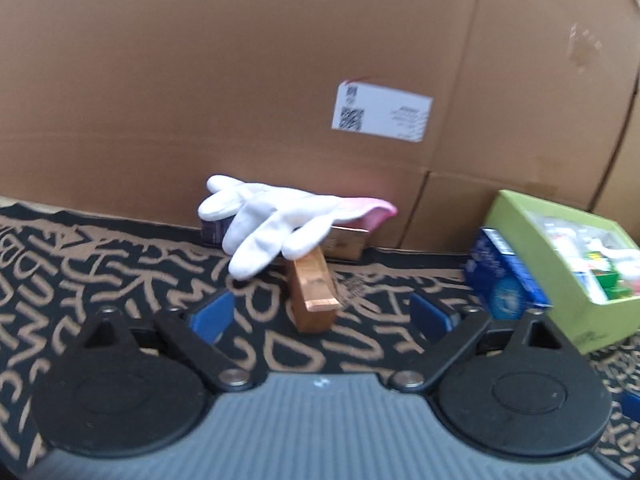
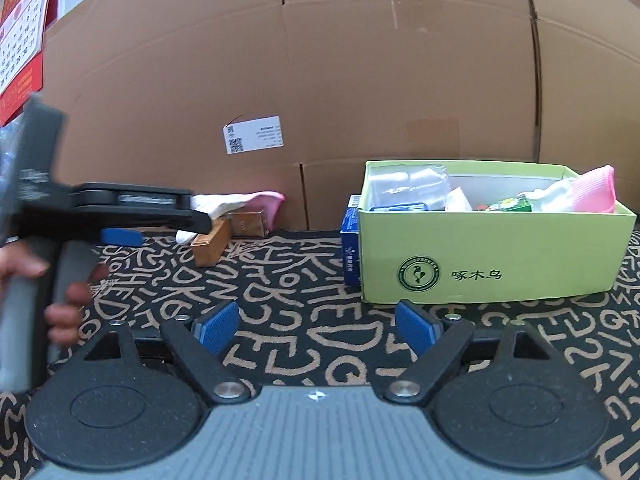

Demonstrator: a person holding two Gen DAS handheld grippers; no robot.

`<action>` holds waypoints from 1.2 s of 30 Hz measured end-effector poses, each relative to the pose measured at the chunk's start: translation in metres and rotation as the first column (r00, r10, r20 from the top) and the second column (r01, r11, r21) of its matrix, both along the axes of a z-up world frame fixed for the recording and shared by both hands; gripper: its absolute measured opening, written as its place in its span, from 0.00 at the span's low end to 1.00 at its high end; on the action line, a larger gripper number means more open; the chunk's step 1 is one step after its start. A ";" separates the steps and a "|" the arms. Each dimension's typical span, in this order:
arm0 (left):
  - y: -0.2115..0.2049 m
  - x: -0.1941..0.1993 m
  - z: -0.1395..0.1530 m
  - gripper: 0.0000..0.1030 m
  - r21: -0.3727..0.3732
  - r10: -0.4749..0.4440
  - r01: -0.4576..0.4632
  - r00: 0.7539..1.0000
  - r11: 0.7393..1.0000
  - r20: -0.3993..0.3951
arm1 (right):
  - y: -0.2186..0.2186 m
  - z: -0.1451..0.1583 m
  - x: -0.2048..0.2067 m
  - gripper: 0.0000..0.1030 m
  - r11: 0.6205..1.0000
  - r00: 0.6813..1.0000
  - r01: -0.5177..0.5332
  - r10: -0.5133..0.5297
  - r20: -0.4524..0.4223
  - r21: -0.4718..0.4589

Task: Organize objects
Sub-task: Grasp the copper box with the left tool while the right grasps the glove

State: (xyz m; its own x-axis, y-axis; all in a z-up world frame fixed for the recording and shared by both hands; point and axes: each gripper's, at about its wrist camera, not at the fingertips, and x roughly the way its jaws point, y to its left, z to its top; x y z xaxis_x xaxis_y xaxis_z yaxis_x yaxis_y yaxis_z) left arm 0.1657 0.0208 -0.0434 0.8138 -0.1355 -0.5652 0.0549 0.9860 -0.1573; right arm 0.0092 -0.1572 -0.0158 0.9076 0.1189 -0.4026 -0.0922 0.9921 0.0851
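Note:
A white glove with a pink cuff (image 1: pixel 276 216) lies draped over a small copper-coloured box (image 1: pixel 314 296) and two other small boxes by the cardboard wall. My left gripper (image 1: pixel 322 314) stands open just short of the copper box, nothing between its blue pads (image 1: pixel 212 314). In the right wrist view the same glove (image 2: pixel 240 202) and copper box (image 2: pixel 210 242) lie at the left, with my left gripper (image 2: pixel 120 236) and a hand beside them. My right gripper (image 2: pixel 318 326) is open over the patterned cloth (image 2: pixel 280 276), in front of the green box (image 2: pixel 492 256).
The green box holds several small packages and another white and pink glove (image 2: pixel 580 194). A blue carton (image 2: pixel 350 248) leans against its left side. Tall cardboard panels (image 2: pixel 360 80) wall off the back. A red calendar (image 2: pixel 20 40) hangs at the far left.

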 end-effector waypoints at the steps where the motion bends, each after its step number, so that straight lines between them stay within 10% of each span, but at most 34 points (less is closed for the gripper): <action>1: -0.002 0.008 -0.003 0.85 0.012 0.002 -0.002 1.000 1.000 -0.011 | 0.000 0.000 0.000 0.86 1.000 1.000 0.005 -0.005 -0.001 -0.001; 10: -0.006 0.034 -0.021 0.23 0.012 -0.069 0.071 0.992 0.997 -0.110 | -0.001 -0.001 0.007 0.86 1.000 1.000 -0.005 0.005 -0.013 0.006; 27: 0.056 -0.078 -0.010 0.24 0.040 -0.100 0.104 0.989 0.994 -0.105 | 0.067 0.005 0.115 0.69 0.975 0.981 -0.192 0.191 -0.019 -0.111; 36: 0.055 -0.075 -0.009 0.37 0.065 -0.132 0.136 0.989 0.989 -0.066 | 0.129 -0.013 0.190 0.68 0.858 0.979 -0.153 0.198 0.042 -0.490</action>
State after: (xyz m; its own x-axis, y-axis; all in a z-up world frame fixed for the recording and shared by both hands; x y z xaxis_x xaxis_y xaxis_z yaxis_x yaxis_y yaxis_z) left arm 0.0904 0.0760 -0.0523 0.7543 -0.2002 -0.6253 0.1798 0.9790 -0.0965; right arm 0.1993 -0.0285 -0.0283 0.9244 0.0916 -0.3703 -0.2532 0.8734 -0.4160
